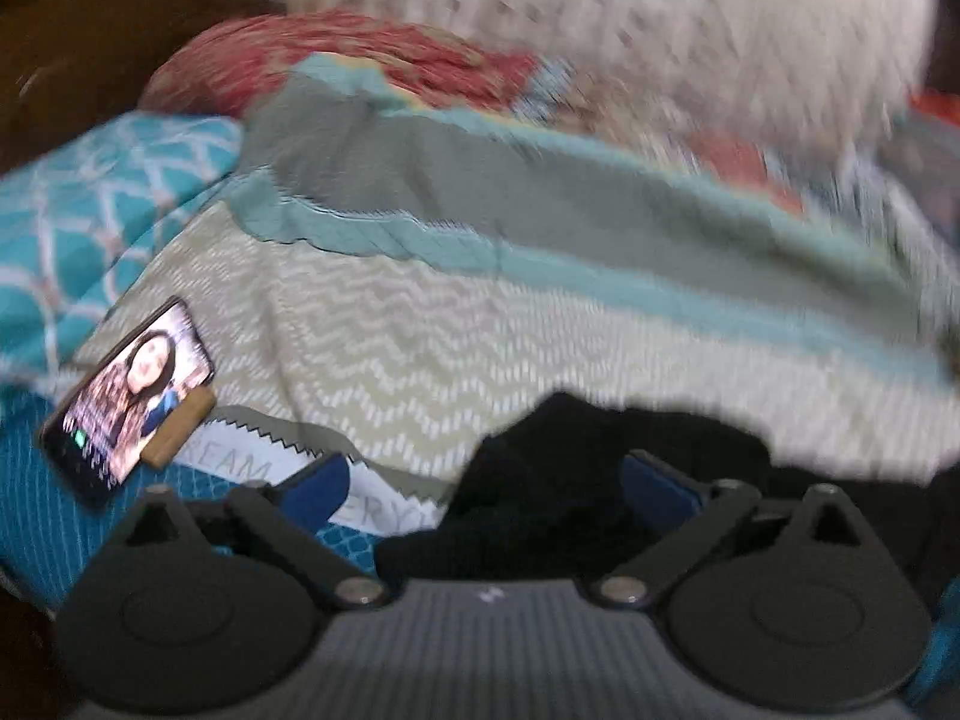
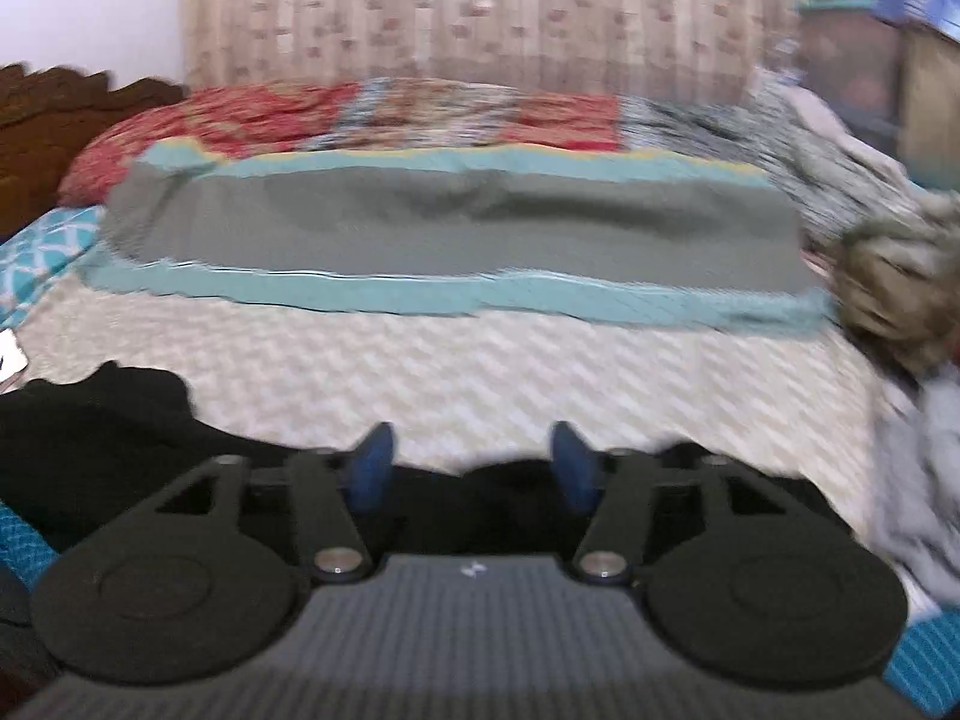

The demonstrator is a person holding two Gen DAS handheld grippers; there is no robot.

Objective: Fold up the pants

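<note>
Bedroom, patterned curtain behind; chevron bedspread [image 2: 480, 372] as our folding surface, a phone [image 1: 129, 393] propped at its left edge. We log the black pants [image 1: 600, 480] bunched at the near edge, under both tools. Left gripper [image 1: 486, 483] and right gripper [image 2: 474, 468] stand open, nothing between the pads, apparently released to regrip the cloth.

one black pants [image 1: 600, 468], one phone [image 1: 129, 390], two grippers [image 1: 486, 480] [image 2: 474, 468]
</note>
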